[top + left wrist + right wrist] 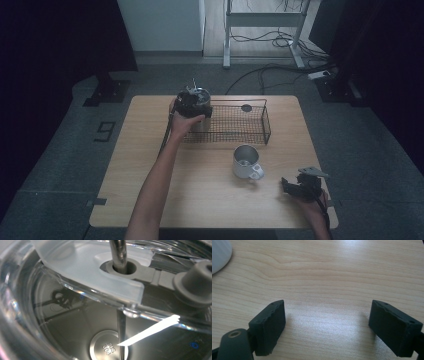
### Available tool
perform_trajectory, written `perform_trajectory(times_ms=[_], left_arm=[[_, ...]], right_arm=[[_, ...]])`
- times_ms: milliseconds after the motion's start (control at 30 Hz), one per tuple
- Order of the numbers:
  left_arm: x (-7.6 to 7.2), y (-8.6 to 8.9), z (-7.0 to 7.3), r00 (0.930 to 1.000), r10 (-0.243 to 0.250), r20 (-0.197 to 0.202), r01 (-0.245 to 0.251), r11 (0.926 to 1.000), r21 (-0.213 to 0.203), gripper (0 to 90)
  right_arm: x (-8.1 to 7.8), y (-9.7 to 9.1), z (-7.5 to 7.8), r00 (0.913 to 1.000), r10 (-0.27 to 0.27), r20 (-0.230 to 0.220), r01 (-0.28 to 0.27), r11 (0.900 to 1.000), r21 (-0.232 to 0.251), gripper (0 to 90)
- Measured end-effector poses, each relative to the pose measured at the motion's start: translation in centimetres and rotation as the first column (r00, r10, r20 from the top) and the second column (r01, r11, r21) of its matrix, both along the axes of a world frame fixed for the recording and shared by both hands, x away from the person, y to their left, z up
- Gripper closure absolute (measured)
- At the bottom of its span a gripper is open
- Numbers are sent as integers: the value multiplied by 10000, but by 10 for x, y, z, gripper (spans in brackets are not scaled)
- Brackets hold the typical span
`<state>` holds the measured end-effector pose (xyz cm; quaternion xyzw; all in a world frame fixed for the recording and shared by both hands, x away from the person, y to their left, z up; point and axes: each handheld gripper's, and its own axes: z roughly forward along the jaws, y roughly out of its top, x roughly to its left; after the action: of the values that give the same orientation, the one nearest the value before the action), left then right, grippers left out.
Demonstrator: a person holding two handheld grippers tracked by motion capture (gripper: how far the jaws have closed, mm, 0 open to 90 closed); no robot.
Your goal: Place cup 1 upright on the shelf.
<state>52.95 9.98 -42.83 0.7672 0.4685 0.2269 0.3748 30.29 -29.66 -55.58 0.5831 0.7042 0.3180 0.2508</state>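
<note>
My left gripper (194,106) is at the left end of a black wire basket (267,122), with a steel tumbler (196,94) held against it. The tumbler carries a clear lid (87,267) with a metal straw (118,252) through it. The left gripper view looks through that lid, from very close, to the tumbler's stamped bottom (107,347); the jaws themselves are hidden. At the table's front right, my right gripper (295,186) rests low over bare wood. It stands open (327,327) with nothing between its jaws.
A grey metal mug (246,161) with a handle stands in the middle of the table, left of the right gripper; its edge (218,255) shows in the right gripper view. A small dark round thing (246,107) lies in the basket. Cables run over the floor beyond the table.
</note>
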Motion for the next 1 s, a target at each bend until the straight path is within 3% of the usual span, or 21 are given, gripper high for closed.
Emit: perform_trajectory(times_ms=[800,1000], left_arm=[[4,-3,-26,9988,180,-451,-185,9998,-98,41],[3,-4,-32,9984,194,-534,-193,9998,34,41]], right_arm=[[0,0,0,10000,-2,3,2,10000,0,136],[0,0,0,10000,-2,3,2,10000,-1,136]])
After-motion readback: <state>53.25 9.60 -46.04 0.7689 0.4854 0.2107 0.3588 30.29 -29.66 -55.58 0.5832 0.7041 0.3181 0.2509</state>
